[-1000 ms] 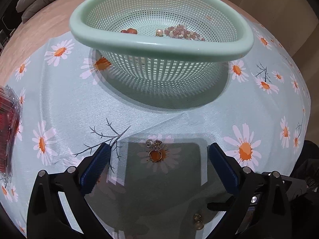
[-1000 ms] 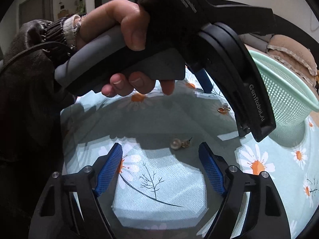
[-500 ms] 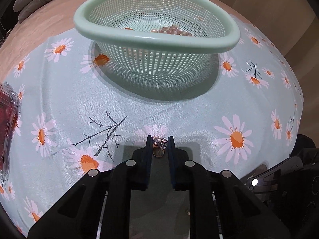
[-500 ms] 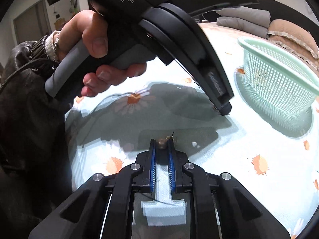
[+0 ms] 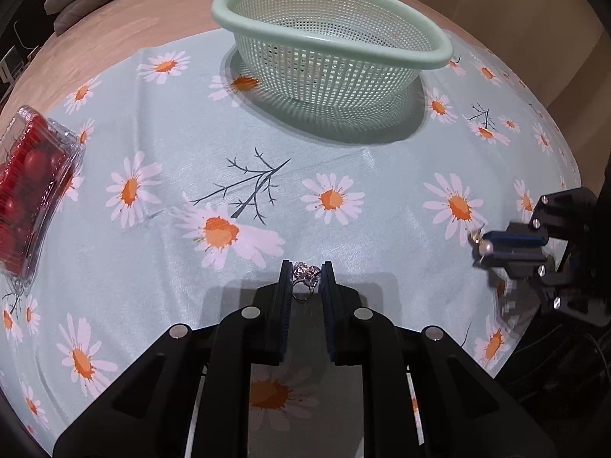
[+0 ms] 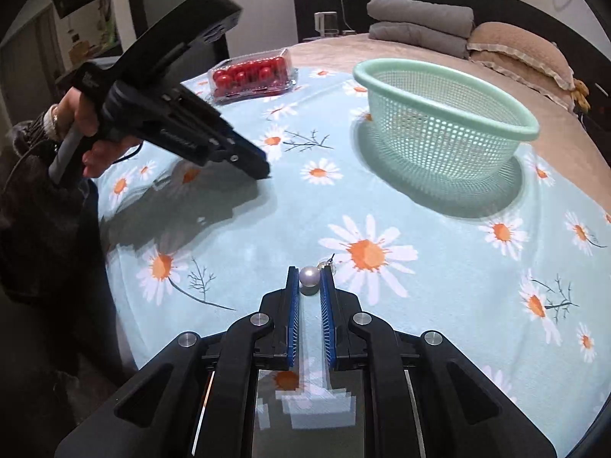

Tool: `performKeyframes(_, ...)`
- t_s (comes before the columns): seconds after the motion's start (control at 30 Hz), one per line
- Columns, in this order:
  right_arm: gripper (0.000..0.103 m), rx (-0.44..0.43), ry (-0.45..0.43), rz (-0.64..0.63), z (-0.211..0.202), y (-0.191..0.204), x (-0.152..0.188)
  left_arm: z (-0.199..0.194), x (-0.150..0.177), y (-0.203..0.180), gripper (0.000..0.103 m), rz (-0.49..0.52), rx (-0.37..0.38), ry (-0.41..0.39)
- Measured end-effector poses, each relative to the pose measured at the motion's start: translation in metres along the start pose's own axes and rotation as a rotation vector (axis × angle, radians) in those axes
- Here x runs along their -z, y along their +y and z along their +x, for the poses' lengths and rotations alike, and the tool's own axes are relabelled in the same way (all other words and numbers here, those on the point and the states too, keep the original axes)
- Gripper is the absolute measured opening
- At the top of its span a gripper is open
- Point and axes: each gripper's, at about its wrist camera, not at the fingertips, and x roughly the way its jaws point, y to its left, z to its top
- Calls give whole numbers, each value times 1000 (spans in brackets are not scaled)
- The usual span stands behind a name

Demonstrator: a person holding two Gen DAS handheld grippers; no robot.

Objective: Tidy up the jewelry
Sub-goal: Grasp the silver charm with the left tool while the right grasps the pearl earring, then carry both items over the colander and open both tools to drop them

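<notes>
Both grippers have lifted off the cloth since half a second ago, each carrying a piece; the basket now sits farther ahead in both views. Left gripper (image 5: pixel 306 274): fingers closed on a ring (image 5: pixel 305 271) with a sparkly cluster top, pinched at the very tips, the band hanging below between them. Right gripper (image 6: pixel 309 278): fingers closed on a pearl earring (image 6: pixel 309 276), the pearl seated between the tips, its post and wire sticking out to the right.

Green mesh basket (image 5: pixel 332 44) stands on the daisy-print cloth (image 5: pixel 152 267), well ahead of both grippers. From these angles its inside floor is hidden, so contents cannot be told. Clear box of red cherry tomatoes (image 6: pixel 252 72) sits at the far left of the cloth, apart from everything. The surface under the cloth looks like a bed, not a counter.

Likely step: carry both pieces over the basket rim and release.

Risks, as judged:
- Pearl is round and smooth; held only at the tips, it could squirt out if the grip eases or the hand jolts in transit.
- Ring is gripped on its uneven top, so it may pivot and slip.
- A dropped piece on this busy print would be hard to spot.
- Earring post might catch in the mesh holes on release.
- Two grippers converging on one basket could bump.
</notes>
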Motion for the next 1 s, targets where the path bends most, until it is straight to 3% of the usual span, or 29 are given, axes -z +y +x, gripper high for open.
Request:
performKeyframes(0.33, 11, 77, -68, 21, -51, -37, -17, -38, 6, 7, 16, -29, -41, -85)
performKeyframes(0.67, 11, 198, -151, 11, -115, -73, -43, -84, -27, 11, 16, 9, -141, -173)
performKeyframes(1.0, 11, 197, -214, -59, -123, -80, -95, -115, -74, -3, 16, 86, -195, -261)
